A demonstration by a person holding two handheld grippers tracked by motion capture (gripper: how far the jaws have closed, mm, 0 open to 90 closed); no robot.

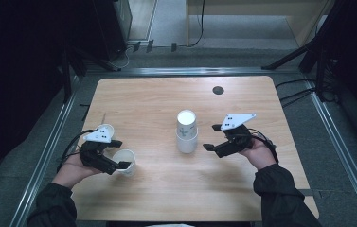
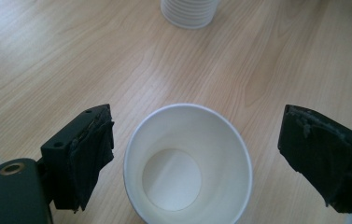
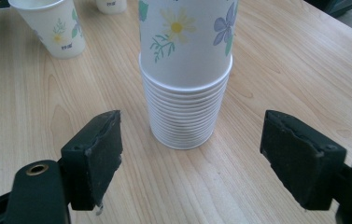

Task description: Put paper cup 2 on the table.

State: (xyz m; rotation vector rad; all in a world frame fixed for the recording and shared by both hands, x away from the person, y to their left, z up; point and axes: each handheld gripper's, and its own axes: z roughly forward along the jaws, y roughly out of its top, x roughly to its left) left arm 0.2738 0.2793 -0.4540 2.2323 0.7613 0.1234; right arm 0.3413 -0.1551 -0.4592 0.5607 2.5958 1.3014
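Left tongs [image 2: 197, 154] are spread wide around a single paper cup [image 2: 187, 168] without touching it; right tongs [image 3: 190, 158] gape wide just short of the cup stack [image 3: 185, 84] mid-table [image 1: 138, 99].

both tools gape wide, left tool [image 1: 123, 154] low, right tool [image 1: 212, 137] level.
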